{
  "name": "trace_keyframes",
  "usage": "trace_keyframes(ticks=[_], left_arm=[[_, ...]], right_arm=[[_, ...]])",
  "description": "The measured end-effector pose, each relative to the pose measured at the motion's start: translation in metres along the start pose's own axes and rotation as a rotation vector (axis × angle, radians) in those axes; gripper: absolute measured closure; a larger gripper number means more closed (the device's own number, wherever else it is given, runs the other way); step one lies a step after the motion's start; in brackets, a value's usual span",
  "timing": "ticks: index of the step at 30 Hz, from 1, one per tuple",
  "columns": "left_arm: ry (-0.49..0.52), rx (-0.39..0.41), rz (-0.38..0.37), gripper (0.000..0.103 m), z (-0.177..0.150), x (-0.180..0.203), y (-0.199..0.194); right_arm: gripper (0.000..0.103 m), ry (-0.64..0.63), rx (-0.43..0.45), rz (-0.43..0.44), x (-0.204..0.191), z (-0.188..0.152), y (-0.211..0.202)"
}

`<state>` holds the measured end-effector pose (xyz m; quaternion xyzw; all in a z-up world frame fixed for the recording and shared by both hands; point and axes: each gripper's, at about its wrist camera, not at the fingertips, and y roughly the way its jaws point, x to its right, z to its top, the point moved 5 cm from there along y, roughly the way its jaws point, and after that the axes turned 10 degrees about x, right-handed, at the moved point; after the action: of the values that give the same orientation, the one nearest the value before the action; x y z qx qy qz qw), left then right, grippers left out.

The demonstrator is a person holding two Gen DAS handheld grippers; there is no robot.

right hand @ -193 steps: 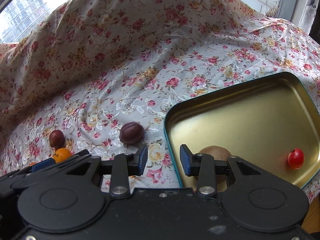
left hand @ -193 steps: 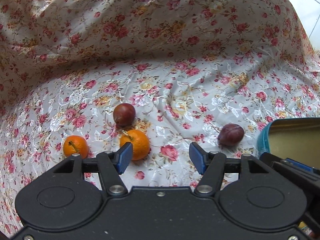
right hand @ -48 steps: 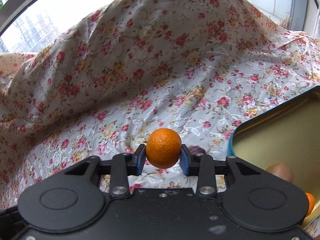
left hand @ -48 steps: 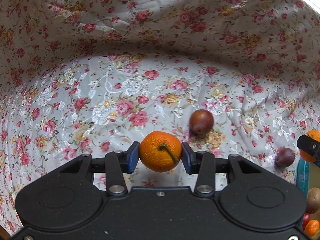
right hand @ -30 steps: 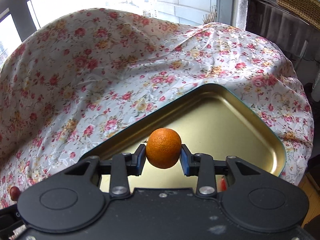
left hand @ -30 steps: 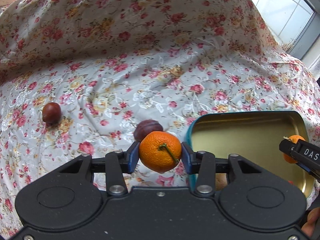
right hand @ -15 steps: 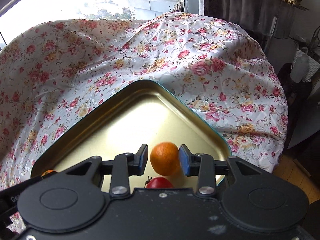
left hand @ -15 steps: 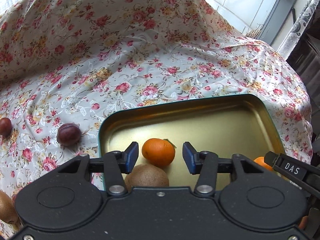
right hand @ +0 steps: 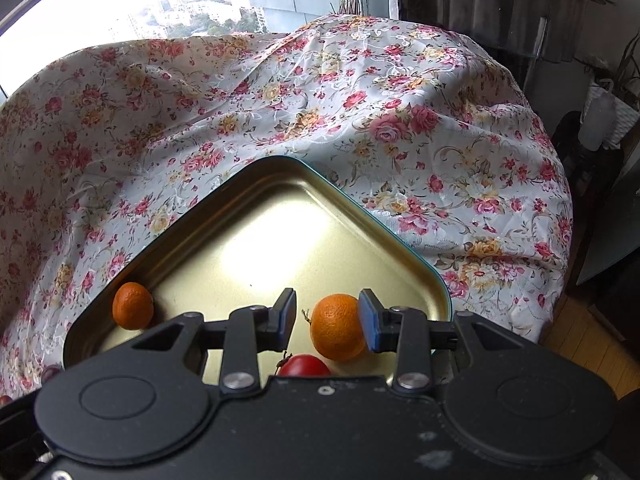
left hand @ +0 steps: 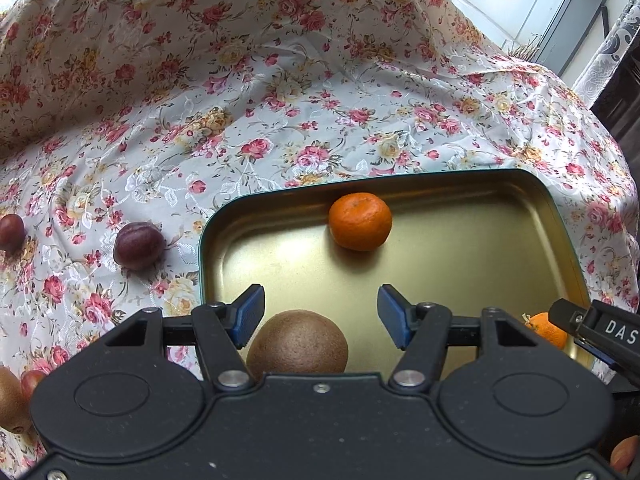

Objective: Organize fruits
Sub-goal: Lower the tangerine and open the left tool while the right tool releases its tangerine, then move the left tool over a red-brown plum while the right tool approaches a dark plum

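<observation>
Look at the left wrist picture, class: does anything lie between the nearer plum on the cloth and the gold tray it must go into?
Nothing visible does. The plum sits on the floral cloth just left of the tray, apart from its rim, with only bare cloth between.

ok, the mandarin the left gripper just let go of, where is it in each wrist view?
Left wrist: the released mandarin sits centre frame by the tray's far wall, beyond the open left gripper.
Right wrist: same fruit, lower left, against the tray's wall.
Shared landmark: the gold tray.
</observation>
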<state>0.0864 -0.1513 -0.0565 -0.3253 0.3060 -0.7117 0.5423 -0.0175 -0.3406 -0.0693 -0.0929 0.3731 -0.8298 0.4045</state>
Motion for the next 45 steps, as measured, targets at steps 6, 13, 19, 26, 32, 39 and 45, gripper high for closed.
trace_keyframes(ticks=[6,13,19,26,32,39,45], left_arm=[[0.016,0.000,0.029,0.038,0.000,-0.005,-0.001],[0.027,0.007,0.032,0.038,0.002,-0.014,-0.006],[0.040,0.003,0.042,0.037,0.003,-0.026,-0.008],[0.025,-0.016,0.066,0.031,0.005,-0.051,-0.010],[-0.005,-0.029,0.085,0.031,0.010,-0.077,-0.012],[-0.088,0.013,0.140,0.031,0.020,-0.121,-0.023],[-0.200,0.047,0.226,0.031,0.027,-0.174,-0.030]], right_arm=[[0.065,-0.020,-0.004,-0.012,-0.004,-0.001,0.000],[0.065,-0.033,-0.015,-0.008,-0.014,-0.001,-0.001],[0.065,-0.060,-0.032,-0.006,-0.033,-0.006,-0.002],[0.065,-0.090,-0.073,0.004,-0.058,-0.014,-0.001],[0.065,-0.128,-0.090,0.009,-0.084,-0.021,-0.003],[0.066,-0.275,-0.038,-0.046,-0.126,-0.026,-0.015],[0.068,-0.473,-0.002,-0.115,-0.167,-0.040,-0.022]])
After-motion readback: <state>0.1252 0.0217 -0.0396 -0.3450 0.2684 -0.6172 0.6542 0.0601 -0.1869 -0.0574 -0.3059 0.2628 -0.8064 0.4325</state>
